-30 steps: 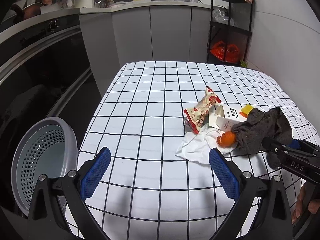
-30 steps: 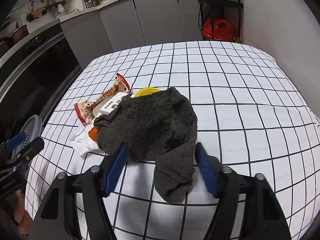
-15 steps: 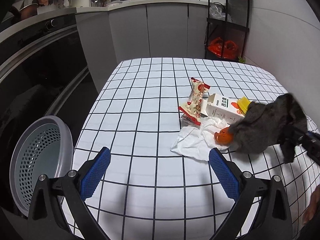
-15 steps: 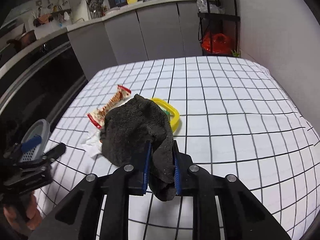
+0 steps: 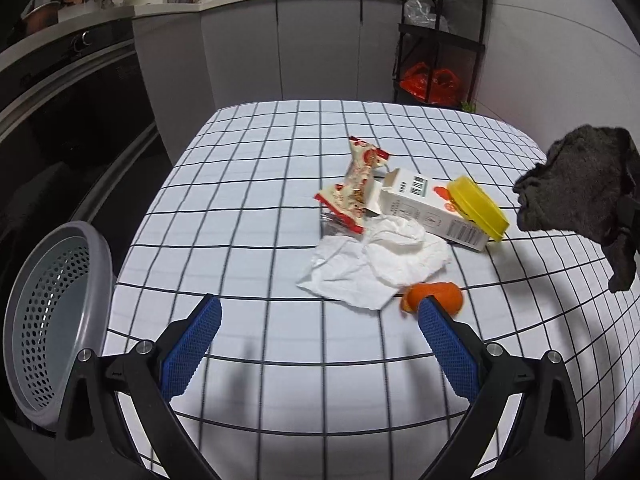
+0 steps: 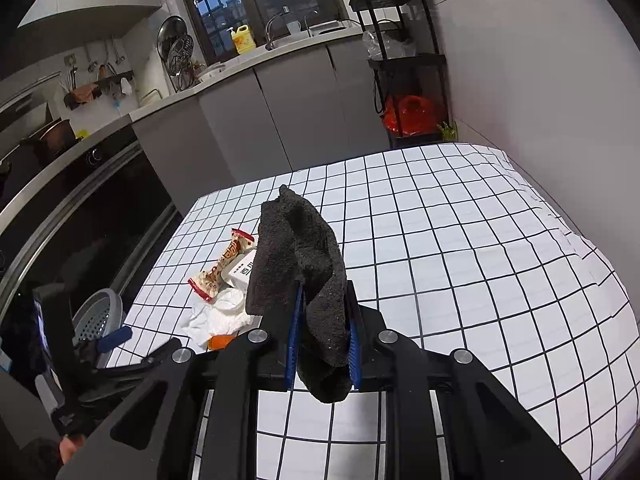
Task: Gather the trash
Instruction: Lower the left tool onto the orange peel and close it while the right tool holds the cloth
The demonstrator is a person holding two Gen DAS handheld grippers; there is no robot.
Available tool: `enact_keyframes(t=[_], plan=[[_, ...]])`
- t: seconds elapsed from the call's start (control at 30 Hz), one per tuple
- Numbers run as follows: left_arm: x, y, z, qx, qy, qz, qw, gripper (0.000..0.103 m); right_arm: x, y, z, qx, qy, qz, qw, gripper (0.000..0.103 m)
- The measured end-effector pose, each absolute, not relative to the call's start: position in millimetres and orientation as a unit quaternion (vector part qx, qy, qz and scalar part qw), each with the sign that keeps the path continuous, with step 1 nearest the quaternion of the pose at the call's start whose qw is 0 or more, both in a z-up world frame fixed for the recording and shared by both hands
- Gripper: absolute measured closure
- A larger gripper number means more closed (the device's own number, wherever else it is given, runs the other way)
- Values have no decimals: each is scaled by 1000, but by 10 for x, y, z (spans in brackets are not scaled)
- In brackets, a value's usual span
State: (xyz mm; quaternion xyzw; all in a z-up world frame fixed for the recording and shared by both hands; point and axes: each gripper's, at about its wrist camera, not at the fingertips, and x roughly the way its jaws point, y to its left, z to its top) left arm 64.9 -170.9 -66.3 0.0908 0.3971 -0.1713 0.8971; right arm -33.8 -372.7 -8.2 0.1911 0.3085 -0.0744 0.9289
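My right gripper (image 6: 321,340) is clenched on the dark cloth (image 6: 298,264), which hangs clear above the tabletop (image 6: 460,240). My left gripper (image 5: 318,344) is spread wide with nothing in it. Taking the white carton (image 5: 428,208) as landmark: the snack wrapper (image 5: 352,188) touches its left end, the yellow lid (image 5: 478,208) leans on its right, and the crumpled tissue (image 5: 372,260) and orange peel (image 5: 434,298) lie nearer me.

right gripper (image 6: 322,344) angled downward, jaws clamped tight — left gripper (image 5: 316,344) angled downward, jaws spread wide.
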Motion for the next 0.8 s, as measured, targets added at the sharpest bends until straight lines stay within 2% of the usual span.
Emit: enact_keyframes(t=[0.37, 0.5, 0.53, 0.6, 0.63, 0.73, 0.8], plan=[[661, -2179, -852, 100, 418, -166, 888, 6, -370, -3879, -64, 213, 305, -63, 926, 84], [684, -2283, -915, 104, 429, -158, 883, 10, -404, -3894, -54, 219, 302, -61, 926, 84], [694, -2317, -940, 109, 434, -154, 881, 13, -407, -3902, -47, 221, 302, -60, 926, 84], [710, -2350, -975, 105, 444, -161, 875, 27, -426, -3914, -35, 223, 300, -59, 926, 84], [713, -2348, -982, 100, 447, -164, 874, 29, -431, -3919, -31, 223, 299, -59, 926, 84], [678, -2356, -968, 94, 447, -175, 872, 51, -441, -3920, -23, 225, 298, -57, 926, 84], [642, -2365, -954, 99, 447, -181, 870, 70, -439, -3910, -20, 225, 299, -55, 926, 84]])
